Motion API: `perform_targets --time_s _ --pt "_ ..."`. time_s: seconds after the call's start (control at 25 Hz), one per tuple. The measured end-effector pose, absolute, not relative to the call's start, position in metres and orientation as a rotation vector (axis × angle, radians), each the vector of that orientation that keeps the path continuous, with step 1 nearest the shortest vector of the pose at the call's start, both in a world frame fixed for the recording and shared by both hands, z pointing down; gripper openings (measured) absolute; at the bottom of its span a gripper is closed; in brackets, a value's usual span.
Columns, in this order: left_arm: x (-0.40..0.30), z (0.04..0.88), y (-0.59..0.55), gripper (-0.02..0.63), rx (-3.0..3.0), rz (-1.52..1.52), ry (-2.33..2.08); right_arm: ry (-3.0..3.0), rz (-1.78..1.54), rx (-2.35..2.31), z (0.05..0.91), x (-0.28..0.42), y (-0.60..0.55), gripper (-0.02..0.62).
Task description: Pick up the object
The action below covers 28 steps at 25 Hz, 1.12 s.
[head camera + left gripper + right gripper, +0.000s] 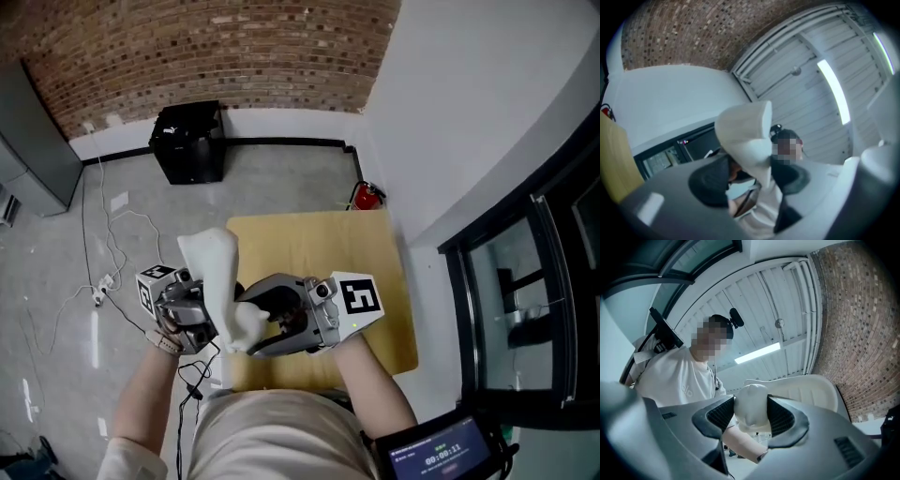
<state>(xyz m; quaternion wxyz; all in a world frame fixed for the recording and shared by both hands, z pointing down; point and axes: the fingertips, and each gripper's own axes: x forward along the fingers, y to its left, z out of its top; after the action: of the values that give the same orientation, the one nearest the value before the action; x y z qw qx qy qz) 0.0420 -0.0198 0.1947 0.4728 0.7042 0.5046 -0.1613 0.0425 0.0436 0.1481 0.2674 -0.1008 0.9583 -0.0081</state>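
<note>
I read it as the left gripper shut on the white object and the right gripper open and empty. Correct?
Not quite. The left gripper is shut on the white object, but the right gripper is not open and empty. The right gripper view shows its jaws closed on the object's rounded end too.

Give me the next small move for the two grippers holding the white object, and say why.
Probably keep both shut and hold steady, rather than lifting further. The left gripper has its jaws pinched on a thin part of the white object, the right gripper clamps its rounded end, and the object appears already raised off the wooden table. Loosening either grip could let it tip.
</note>
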Motion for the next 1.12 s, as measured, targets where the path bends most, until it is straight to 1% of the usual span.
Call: perform_targets --time_s 1.12 --pt "0.0454 0.2009 -0.0228 0.262 1.700 -0.373 1.221 2.561 -0.031 -0.304 0.1524 0.0453 0.0412 0.222"
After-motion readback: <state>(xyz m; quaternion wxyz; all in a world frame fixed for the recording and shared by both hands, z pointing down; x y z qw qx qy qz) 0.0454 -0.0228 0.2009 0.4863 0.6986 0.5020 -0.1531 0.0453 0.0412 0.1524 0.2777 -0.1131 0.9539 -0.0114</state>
